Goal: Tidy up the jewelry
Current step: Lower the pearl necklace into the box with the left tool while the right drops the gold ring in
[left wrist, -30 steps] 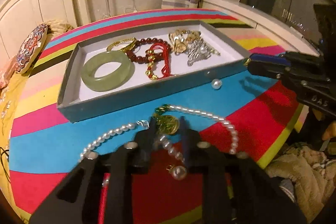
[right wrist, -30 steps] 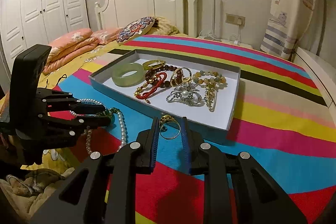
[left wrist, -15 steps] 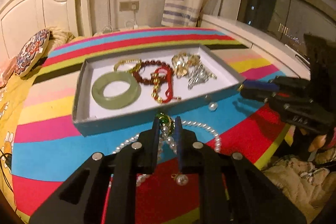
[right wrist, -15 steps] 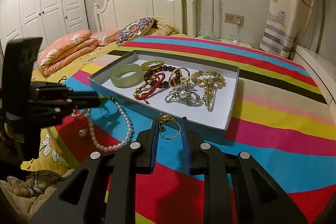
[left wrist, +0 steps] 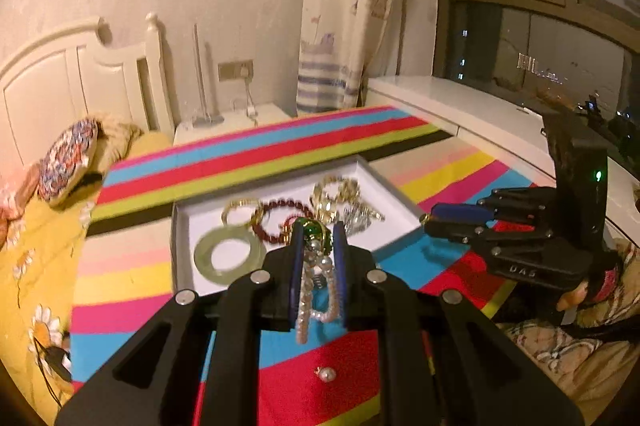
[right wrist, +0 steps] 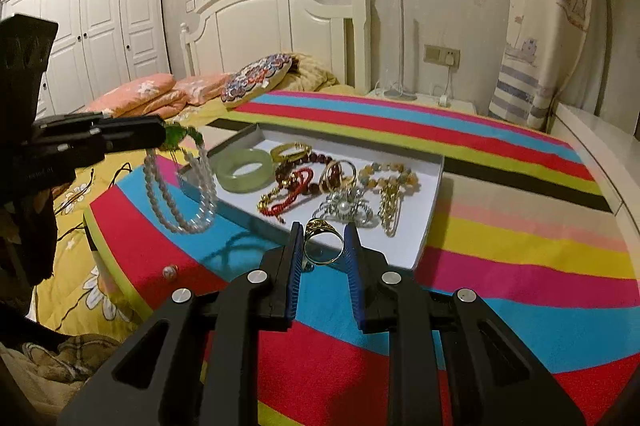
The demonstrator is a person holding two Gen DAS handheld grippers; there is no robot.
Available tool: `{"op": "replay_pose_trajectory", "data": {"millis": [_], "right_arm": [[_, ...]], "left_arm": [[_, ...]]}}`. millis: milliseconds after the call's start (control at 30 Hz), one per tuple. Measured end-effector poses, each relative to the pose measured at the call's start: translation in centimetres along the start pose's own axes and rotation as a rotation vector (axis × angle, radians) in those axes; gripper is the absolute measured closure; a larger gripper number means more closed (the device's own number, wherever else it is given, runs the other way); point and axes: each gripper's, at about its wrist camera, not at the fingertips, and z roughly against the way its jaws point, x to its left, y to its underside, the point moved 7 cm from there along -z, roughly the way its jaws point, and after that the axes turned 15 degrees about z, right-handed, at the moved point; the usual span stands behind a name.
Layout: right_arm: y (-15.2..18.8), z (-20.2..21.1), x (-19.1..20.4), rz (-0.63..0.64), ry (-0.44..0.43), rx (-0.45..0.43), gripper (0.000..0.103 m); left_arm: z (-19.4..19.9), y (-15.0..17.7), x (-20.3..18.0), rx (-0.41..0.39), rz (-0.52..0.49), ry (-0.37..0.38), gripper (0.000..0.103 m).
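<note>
1. Two loops of the pearl necklace hang between my left gripper fingers, which pinch its green pendant, near the white tray; a loose pearl lies on the striped blanket below.
2. From my right wrist, my right gripper clamps a gold ring at the tray's near edge; the necklace dangles left of the tray, clear of the blanket, and a jade bangle sits inside the tray.

White letters "DAS" on the black body of the right gripper, nothing else legible.
</note>
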Motion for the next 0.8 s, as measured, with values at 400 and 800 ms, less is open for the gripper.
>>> {"op": "replay_pose_trajectory", "data": {"millis": [400, 800], "right_arm": [[-1.0, 0.2, -0.9, 0.017, 0.024, -0.014, 0.081], [-1.5, -3.1, -3.9, 0.002, 0.049, 0.031, 0.081]], "left_arm": [[0.0, -3.4, -1.7, -0.028, -0.071, -0.001, 0.089], [-4.9, -5.2, -2.6, 0.027, -0.093, -0.008, 0.089]]}}
